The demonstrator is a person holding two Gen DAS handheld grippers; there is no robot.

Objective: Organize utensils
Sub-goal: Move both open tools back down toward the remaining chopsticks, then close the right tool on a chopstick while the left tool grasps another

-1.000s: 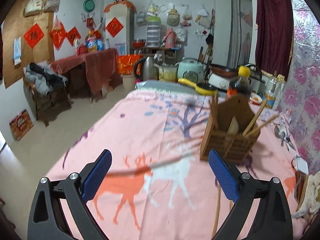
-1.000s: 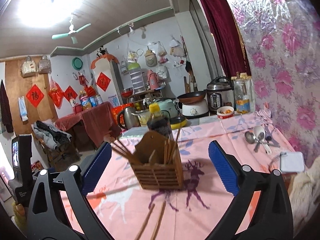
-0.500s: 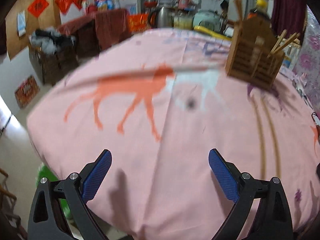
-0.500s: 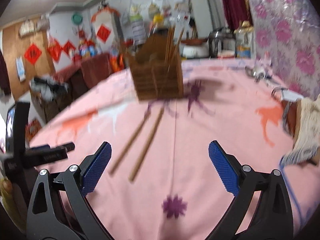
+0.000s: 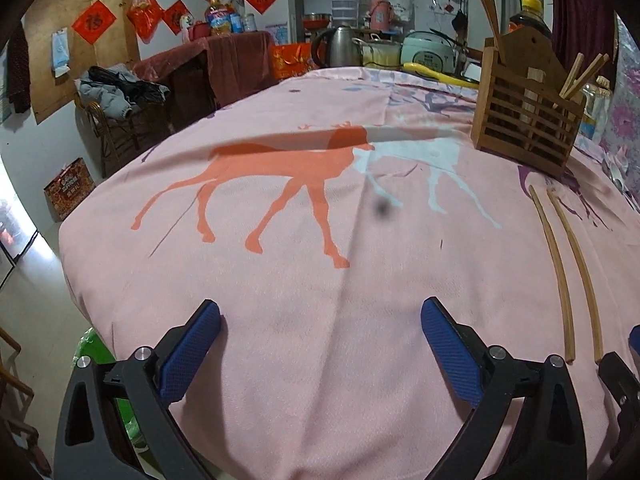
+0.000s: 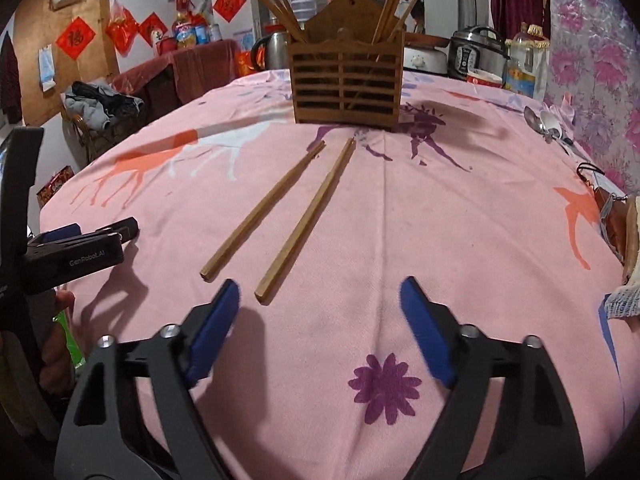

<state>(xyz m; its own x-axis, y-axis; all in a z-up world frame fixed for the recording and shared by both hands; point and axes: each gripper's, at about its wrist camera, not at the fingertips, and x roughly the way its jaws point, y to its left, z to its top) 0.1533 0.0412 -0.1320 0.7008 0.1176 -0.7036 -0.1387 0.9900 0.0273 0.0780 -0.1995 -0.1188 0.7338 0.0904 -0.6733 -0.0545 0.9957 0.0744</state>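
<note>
Two loose wooden chopsticks point(image 6: 308, 212) lie side by side on the pink deer-print tablecloth point(image 6: 460, 220), pointing toward a slatted wooden utensil holder point(image 6: 346, 84) with several chopsticks standing in it. My right gripper point(image 6: 318, 300) hovers low just short of their near ends; its jaws are closing with nothing between them. In the left wrist view the same chopsticks point(image 5: 564, 264) lie to the right of my left gripper point(image 5: 320, 320), which stands open over bare cloth. The holder point(image 5: 524, 120) stands at the far right there.
Metal spoons point(image 6: 548, 124) lie at the table's far right near the floral wall. A kettle point(image 5: 340, 46), rice cookers and a dark bottle point(image 5: 528, 16) stand behind the holder. A cloth bundle point(image 6: 624, 264) sits at the right edge. The table's near-left edge point(image 5: 80, 272) drops to the floor.
Both grippers have dropped from looking across the room to hovering low over the tablecloth. The right gripper's jaws have narrowed, and the loose chopsticks now lie just ahead of it.
</note>
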